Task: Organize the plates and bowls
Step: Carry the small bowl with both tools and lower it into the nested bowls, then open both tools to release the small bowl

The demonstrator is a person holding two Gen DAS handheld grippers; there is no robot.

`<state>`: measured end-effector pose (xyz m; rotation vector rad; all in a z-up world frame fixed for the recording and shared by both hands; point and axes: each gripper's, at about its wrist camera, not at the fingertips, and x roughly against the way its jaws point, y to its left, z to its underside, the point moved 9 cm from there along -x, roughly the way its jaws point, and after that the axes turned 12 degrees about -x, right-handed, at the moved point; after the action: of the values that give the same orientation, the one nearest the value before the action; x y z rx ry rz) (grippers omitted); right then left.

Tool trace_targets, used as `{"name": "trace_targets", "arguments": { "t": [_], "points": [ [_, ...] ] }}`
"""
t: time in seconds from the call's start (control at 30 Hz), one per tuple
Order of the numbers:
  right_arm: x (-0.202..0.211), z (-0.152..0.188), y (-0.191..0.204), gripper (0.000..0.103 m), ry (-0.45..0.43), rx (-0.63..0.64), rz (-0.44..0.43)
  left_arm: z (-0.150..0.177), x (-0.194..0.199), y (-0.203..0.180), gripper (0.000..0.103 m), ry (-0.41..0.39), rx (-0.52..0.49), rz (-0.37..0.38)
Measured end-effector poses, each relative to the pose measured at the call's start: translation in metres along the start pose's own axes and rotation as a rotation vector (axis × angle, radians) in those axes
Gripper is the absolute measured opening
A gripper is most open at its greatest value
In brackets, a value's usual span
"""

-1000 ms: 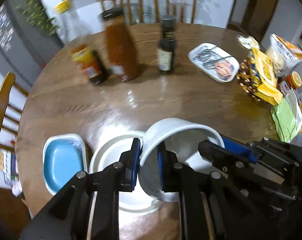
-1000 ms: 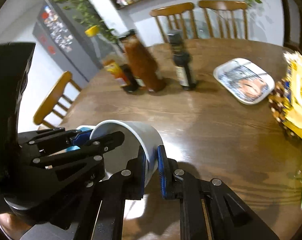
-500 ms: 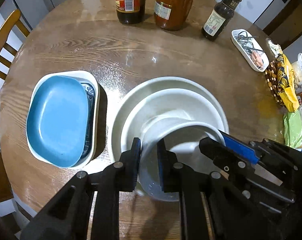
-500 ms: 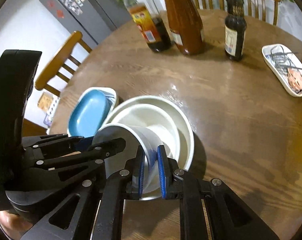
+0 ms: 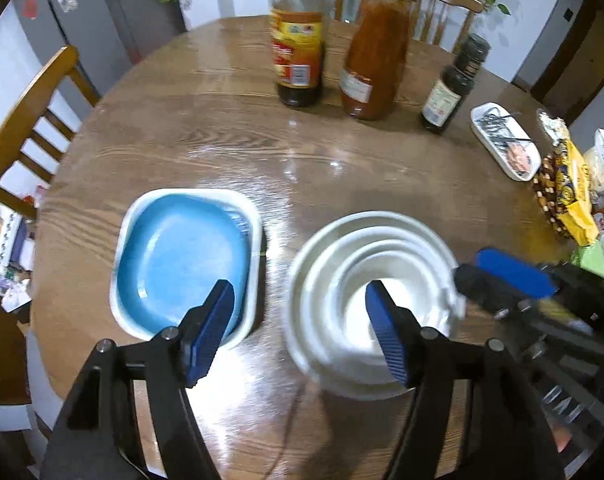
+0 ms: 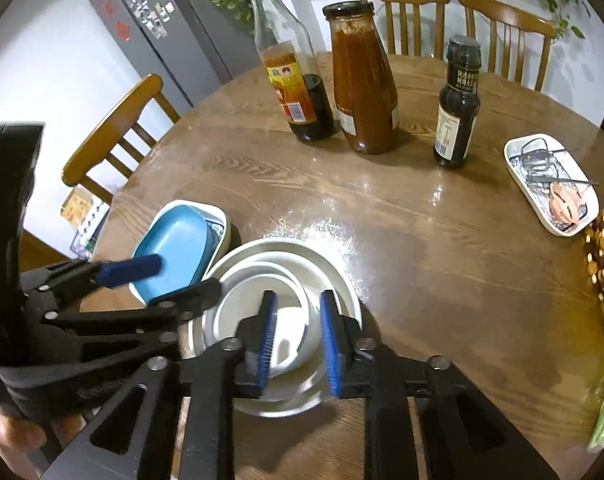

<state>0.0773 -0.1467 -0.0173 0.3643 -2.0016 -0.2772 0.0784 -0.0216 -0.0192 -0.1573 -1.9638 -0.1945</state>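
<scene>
Now the small white bowl (image 6: 286, 332) sits nested inside the two larger white bowls (image 5: 325, 256), at about five o'clock on the round wooden table (image 5: 230, 148). Half a second ago both grippers were clamped on its rim and carrying it tilted; the left gripper (image 5: 302, 332) has since let go and stands spread wide, and the right gripper (image 6: 298, 340) has parted too, its pads straddling the rim without pinching it. That suggests the bowl stack is done. At nine o'clock of the stack, the blue plate (image 5: 182, 260) lies in a white rectangular dish (image 5: 254, 216). Bottles (image 6: 361, 80) stand at twelve o'clock.
</scene>
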Motion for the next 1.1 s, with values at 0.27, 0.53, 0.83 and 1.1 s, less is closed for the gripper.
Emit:
{"name": "trace_targets", "arguments": {
  "t": [0.27,0.53,0.83,1.1],
  "points": [
    [-0.005,0.001,-0.039,0.037,0.052,-0.14,-0.064,0.036,-0.012,0.033,0.075,0.078,0.163,0.052],
    [-0.013,0.01,-0.07,0.039,0.1,-0.26,-0.111,0.052,-0.019,0.043,0.077,0.115,0.309,0.138],
    [-0.021,0.015,-0.077,0.039,0.131,-0.283,-0.134,0.053,-0.032,0.031,0.078,0.143,0.311,0.137],
    [-0.028,0.02,-0.074,0.039,0.154,-0.25,-0.12,0.053,-0.039,0.032,0.077,0.152,0.312,0.115]
  ]
}}
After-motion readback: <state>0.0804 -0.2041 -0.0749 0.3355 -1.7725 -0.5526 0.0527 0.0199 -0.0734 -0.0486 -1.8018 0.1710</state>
